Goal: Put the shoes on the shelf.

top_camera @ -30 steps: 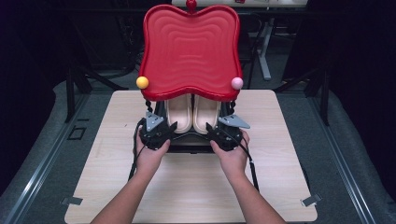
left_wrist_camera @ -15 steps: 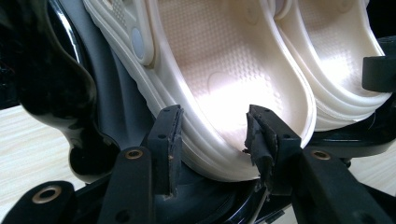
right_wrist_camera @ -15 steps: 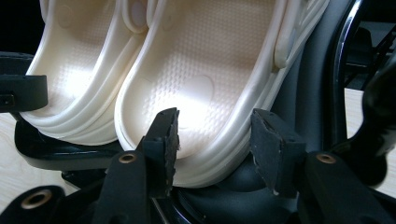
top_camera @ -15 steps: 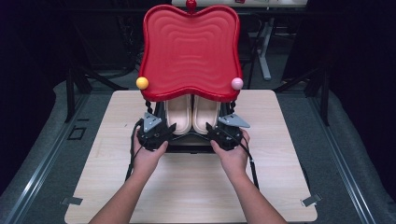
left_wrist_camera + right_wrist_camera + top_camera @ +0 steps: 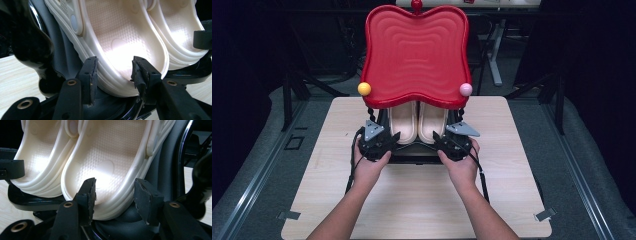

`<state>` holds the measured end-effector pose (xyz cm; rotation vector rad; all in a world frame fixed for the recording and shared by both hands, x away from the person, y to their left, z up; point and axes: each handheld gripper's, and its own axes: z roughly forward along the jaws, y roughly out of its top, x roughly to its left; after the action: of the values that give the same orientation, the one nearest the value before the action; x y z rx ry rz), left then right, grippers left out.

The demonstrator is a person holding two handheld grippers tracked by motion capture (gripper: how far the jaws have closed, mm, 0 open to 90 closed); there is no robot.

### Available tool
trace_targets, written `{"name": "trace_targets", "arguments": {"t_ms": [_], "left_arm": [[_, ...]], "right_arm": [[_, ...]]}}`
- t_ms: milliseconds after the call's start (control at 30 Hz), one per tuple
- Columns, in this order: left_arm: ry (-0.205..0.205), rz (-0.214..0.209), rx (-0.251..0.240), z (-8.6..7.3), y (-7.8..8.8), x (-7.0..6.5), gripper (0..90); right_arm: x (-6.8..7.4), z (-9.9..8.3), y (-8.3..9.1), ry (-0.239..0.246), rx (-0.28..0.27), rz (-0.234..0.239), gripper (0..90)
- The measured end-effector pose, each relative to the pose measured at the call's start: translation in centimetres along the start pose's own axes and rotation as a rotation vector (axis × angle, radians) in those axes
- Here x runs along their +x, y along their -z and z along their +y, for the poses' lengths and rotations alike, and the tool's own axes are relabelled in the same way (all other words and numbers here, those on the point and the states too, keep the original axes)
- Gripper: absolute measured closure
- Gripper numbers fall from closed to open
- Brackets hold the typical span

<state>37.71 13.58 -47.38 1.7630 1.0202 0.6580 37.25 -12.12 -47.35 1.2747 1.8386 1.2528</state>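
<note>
left shoe [image 5: 120, 45]: cream clog, lies in black tray [image 5: 412, 156] under red lid [image 5: 416, 55], beside right shoe [image 5: 107, 162]
left gripper [image 5: 115, 72]: jaws spread, one either side of left shoe's heel rim, pads look just off it, no squeeze seen
right gripper [image 5: 115, 192]: jaws spread around right shoe's heel edge, not clamped
tray spot: far middle of table [image 5: 412, 200]

Two cream clogs [image 5: 418, 122] side by side, one red tray lid [image 5: 415, 55], three coloured knobs, yellow [image 5: 364, 89], pink [image 5: 466, 89] and red [image 5: 416, 5], two grippers, left [image 5: 388, 141] and right [image 5: 441, 142], one table [image 5: 412, 200] stood there.
</note>
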Motion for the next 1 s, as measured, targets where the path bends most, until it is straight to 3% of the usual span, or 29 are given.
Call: {"name": "trace_targets", "arguments": {"t_ms": [600, 1000], "left_arm": [[-0.014, 0.003, -0.007, 0.2, 0.7, -0.3, 50.0], [-0.034, -0.015, -0.046, 0.7, 3.0, -0.4, 47.7]], "right_arm": [[0.1, 0.3, 0.7, 0.014, 0.006, -0.006, 48.6], [0.5, 1.1, 2.6, 0.083, -0.011, -0.013, 45.7]]}}
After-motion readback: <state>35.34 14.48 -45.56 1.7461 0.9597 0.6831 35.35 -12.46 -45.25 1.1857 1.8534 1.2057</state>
